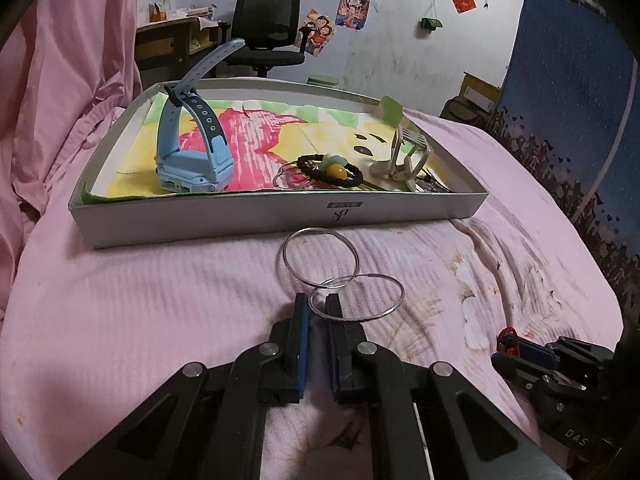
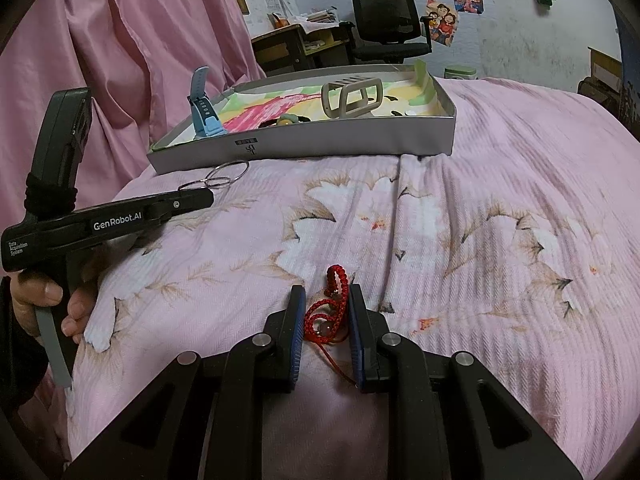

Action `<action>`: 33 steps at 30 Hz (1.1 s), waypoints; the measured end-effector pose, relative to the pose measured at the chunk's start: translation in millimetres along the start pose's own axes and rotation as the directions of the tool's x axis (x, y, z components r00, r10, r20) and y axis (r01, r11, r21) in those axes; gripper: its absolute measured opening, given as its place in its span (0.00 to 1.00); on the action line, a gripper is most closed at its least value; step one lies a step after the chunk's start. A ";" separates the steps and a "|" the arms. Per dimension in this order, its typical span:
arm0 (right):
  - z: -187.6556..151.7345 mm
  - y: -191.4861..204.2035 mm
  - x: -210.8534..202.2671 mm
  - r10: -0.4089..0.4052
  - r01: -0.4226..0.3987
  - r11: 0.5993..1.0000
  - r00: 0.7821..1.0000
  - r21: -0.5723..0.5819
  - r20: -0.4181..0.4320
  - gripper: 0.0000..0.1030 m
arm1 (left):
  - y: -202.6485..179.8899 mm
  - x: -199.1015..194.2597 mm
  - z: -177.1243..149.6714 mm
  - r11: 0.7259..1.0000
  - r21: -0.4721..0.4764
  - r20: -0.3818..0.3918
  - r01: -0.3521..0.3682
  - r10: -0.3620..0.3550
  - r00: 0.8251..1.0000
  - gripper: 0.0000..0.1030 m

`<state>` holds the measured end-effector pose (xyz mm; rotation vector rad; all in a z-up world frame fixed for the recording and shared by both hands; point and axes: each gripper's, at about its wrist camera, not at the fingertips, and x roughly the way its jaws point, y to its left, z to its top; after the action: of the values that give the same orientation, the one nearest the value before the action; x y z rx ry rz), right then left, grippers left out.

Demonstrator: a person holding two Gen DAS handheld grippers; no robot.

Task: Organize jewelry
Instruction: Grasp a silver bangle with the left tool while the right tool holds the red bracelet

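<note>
Two linked silver hoops [image 1: 340, 276] lie on the pink bedspread in front of the grey tray [image 1: 280, 220]. The nearer hoop rests over my left gripper's [image 1: 317, 304] right finger. Its left rim sits in the narrow gap between the jaws, which stand slightly apart. In the right wrist view the left gripper [image 2: 210, 196] points at the hoops [image 2: 224, 174]. A bunched red cord bracelet [image 2: 330, 308] fills the space between the fingers of my right gripper [image 2: 326, 294], which touch it on both sides. The tray holds a blue watch [image 1: 192, 160], a black hair tie with a yellow bead [image 1: 332, 168] and a beige clip [image 1: 404, 156].
A second pair of thin hoops [image 1: 286, 176] lies in the tray beside the hair tie. Pink curtain [image 1: 68, 80] hangs at the left, and a blue panel [image 1: 568, 120] stands at the right. A person's hand [image 2: 52, 300] holds the left gripper's handle. An office chair [image 1: 266, 28] stands beyond the bed.
</note>
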<state>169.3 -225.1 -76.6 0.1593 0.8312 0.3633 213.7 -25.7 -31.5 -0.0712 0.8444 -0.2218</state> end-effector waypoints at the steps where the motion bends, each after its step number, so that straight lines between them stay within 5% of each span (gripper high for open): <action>1: -0.3 -0.1 0.0 0.000 0.000 1.000 1.000 0.000 0.000 0.18 | 0.7 0.1 0.1 1.000 -0.002 -0.001 0.003 -0.003 1.000 0.08; 9: 0.0 0.3 0.3 0.000 0.000 1.000 1.000 0.000 0.000 0.18 | 4.4 -3.8 -1.1 0.999 -0.019 0.018 0.040 -0.040 0.999 0.08; 18: 0.0 0.4 0.0 -0.001 0.001 1.000 1.000 0.000 0.003 0.18 | -7.1 -12.3 -5.1 0.999 0.035 0.045 -0.004 0.002 0.999 0.09; 25: 3.5 0.2 -1.1 0.007 -0.007 1.000 1.000 0.004 0.023 0.18 | -13.0 -22.2 -7.1 0.997 0.073 0.085 -0.015 0.009 0.996 0.33; 33: 17.1 -5.0 1.8 0.029 -0.030 0.999 0.998 0.027 0.059 0.18 | -23.0 -19.3 -4.6 0.989 0.136 0.082 -0.050 0.039 0.996 0.34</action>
<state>184.4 -229.0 -67.9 0.2071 0.7766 0.3732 194.0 -43.8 -16.9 0.0684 0.7488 -0.2334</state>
